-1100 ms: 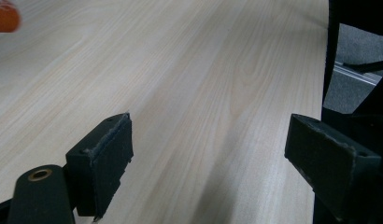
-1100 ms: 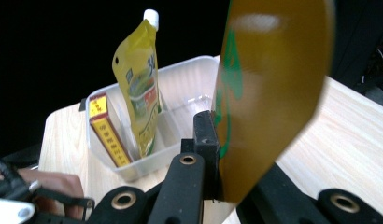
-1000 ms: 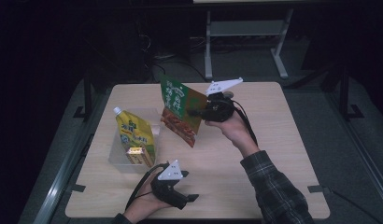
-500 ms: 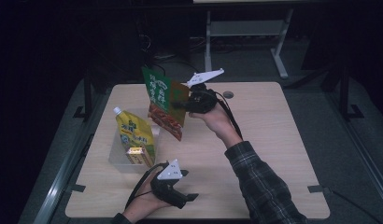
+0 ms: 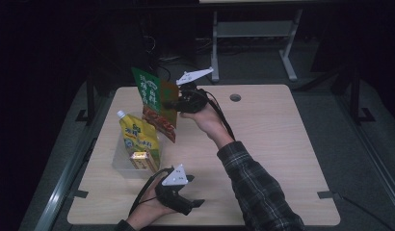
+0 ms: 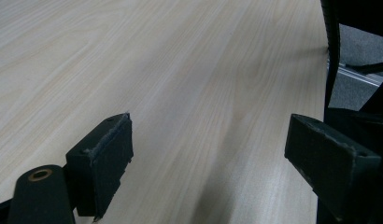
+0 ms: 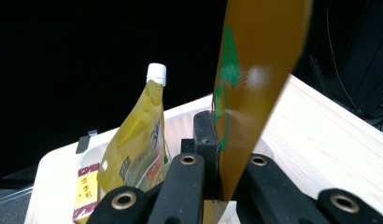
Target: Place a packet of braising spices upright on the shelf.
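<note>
My right gripper (image 5: pixel 175 102) is shut on a flat green and orange snack packet (image 5: pixel 155 103), held in the air above the table's back left. In the right gripper view the packet (image 7: pixel 255 84) stands edge-on between the jaws of this gripper (image 7: pixel 221 154). Below it a clear tub (image 5: pixel 123 161) holds a yellow spouted pouch (image 5: pixel 138 136) with a white cap and a small yellow box (image 5: pixel 140 160). The pouch (image 7: pixel 136 144) and box (image 7: pixel 87 191) lie just beyond the jaws. My left gripper (image 5: pixel 196 204) rests open on the table near the front edge, with nothing between its pads (image 6: pixel 105 156).
The pale wooden table (image 5: pixel 272 144) has a round cable hole (image 5: pixel 235 97) at the back. A grey metal stand (image 5: pixel 253 43) is on the dark floor behind the table. A rail (image 5: pixel 65 178) runs along the table's left side.
My right gripper has carried the packet leftwards and up, from over the table's middle to above the tub. The left gripper has stayed still.
</note>
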